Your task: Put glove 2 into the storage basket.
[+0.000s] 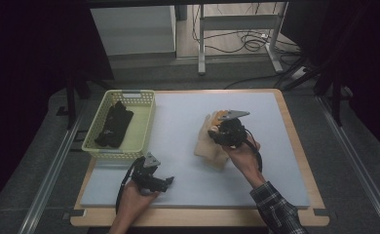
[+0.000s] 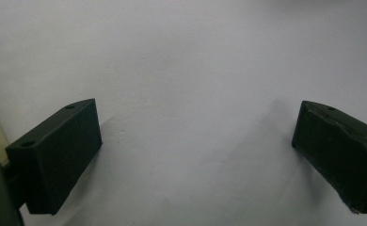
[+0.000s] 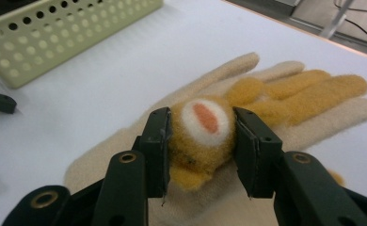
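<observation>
Fuzzy mustard glove (image 3: 205, 141) between fingers (image 3: 155, 150)

– What's beyond the table (image 1: 295, 131)?

– A dim room. The grey floor (image 1: 188, 73) runs far back to a pale panel (image 1: 132, 29) on the left and a metal frame (image 1: 237, 24) on the right, with cables (image 1: 249, 41) coiled under it.

– And the sides?

– Dark on both, black curtains perhaps. Metal rails (image 1: 47, 175) flank the table, which has a wooden edge and a light grey mat (image 1: 188, 112).
</observation>
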### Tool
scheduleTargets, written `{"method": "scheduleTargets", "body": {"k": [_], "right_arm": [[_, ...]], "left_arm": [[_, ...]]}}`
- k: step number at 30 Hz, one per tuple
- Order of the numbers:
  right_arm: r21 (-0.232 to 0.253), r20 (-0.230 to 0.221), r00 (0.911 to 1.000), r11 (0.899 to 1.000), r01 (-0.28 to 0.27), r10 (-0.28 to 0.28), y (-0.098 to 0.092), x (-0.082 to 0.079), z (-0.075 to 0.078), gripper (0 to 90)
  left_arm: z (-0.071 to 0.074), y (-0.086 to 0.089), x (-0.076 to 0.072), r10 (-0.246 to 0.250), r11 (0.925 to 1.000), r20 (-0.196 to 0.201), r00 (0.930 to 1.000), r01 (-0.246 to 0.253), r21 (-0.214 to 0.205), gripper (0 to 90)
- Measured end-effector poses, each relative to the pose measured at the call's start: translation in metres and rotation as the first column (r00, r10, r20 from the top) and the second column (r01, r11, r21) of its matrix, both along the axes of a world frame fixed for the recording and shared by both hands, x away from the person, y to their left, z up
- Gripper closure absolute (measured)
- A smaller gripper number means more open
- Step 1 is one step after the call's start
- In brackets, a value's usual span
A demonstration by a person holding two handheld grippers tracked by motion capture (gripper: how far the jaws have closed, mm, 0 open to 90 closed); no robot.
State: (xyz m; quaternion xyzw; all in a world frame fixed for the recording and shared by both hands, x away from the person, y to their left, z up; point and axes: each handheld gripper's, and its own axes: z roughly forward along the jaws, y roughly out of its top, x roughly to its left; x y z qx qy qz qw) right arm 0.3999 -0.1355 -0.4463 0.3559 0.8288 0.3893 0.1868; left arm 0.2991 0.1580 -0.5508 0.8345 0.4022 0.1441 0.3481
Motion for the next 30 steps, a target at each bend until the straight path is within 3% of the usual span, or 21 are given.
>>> {"method": "scheduleTargets", "body": {"k": [10, 16, 20, 24, 28, 30], "right_arm": [[0.025, -0.029, 0.9932, 0.993, 0.114, -0.113, -0.033, -0.017, -0.013, 58.5], [0.038, -0.059, 0.9908, 0.991, 0.125, -0.122, -0.036, -0.019, -0.033, 57.6], [0.023, -0.059, 0.9909, 0.992, 0.122, -0.121, -0.034, -0.019, -0.045, 49.0], [0.043, -0.042, 0.9933, 0.993, 0.109, -0.108, -0.04, -0.02, -0.039, 41.5], [0.036, -0.017, 0.995, 0.994, 0.099, -0.098, -0.052, -0.026, -0.027, 42.0], [0.038, -0.018, 0.9953, 0.995, 0.096, -0.096, -0.059, -0.028, -0.025, 46.5]], "left_arm": [[0.0, 0.0, 0.0, 0.001, 1.0, 0.003, 1.0, -0.001, -0.001, 1.9], [0.0, 0.0, 0.0, 0.002, 1.0, 0.001, 1.0, -0.002, -0.002, 1.9], [0.0, 0.0, 0.0, 0.002, 1.0, 0.002, 1.0, -0.002, -0.002, 1.9], [0.0, 0.0, 0.0, 0.002, 1.0, 0.002, 1.0, -0.002, -0.002, 1.9], [0.0, 0.0, 0.0, 0.001, 1.0, 0.004, 1.0, -0.001, 0.0, 2.0], [0.0, 0.0, 0.0, 0.001, 1.0, 0.004, 1.0, -0.001, 0.001, 1.9]]}}
